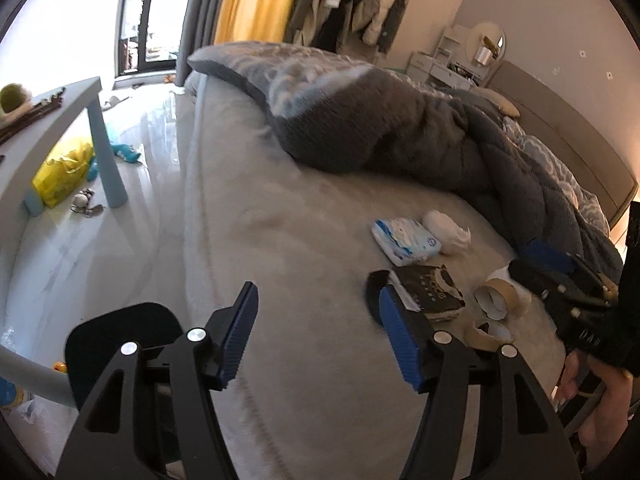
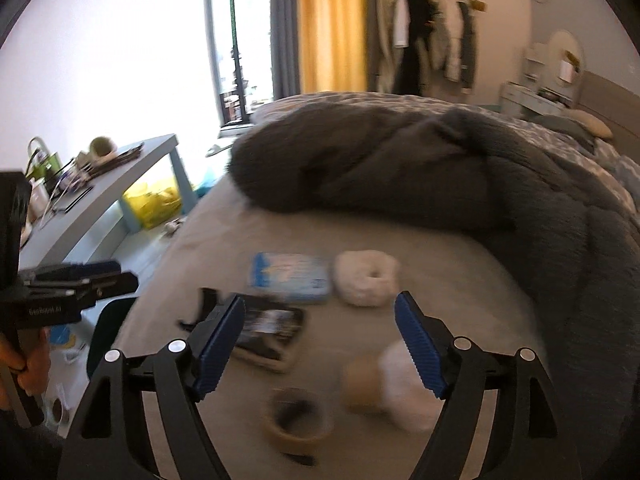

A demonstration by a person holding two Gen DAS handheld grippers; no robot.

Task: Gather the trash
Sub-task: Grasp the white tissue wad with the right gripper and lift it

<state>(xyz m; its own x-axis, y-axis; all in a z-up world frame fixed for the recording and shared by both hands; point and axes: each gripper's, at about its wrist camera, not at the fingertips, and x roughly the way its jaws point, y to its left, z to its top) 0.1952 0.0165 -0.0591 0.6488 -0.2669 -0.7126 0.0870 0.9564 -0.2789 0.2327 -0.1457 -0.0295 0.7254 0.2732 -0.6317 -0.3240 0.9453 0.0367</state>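
Both grippers over bed (image 1: 304,240), jaws wide apart, empty.
Left gripper (image 1: 316,336), right gripper (image 2: 320,344); black packet (image 1: 430,286) lettering unreadable; "GenRobot.AI" lower left.

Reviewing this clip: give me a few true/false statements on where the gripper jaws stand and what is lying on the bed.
1. The left gripper is open and holds nothing. True.
2. The right gripper is clamped on a cardboard tube. False: its jaws stand apart, empty, above the cardboard tubes.
3. A blue-and-white tissue pack lies on the bed sheet beside a white paper roll. True.
4. The black packet sits under the grey duvet. False: it lies in the open on the sheet.
5. A yellow bag sits on the floor under the light blue table. True.
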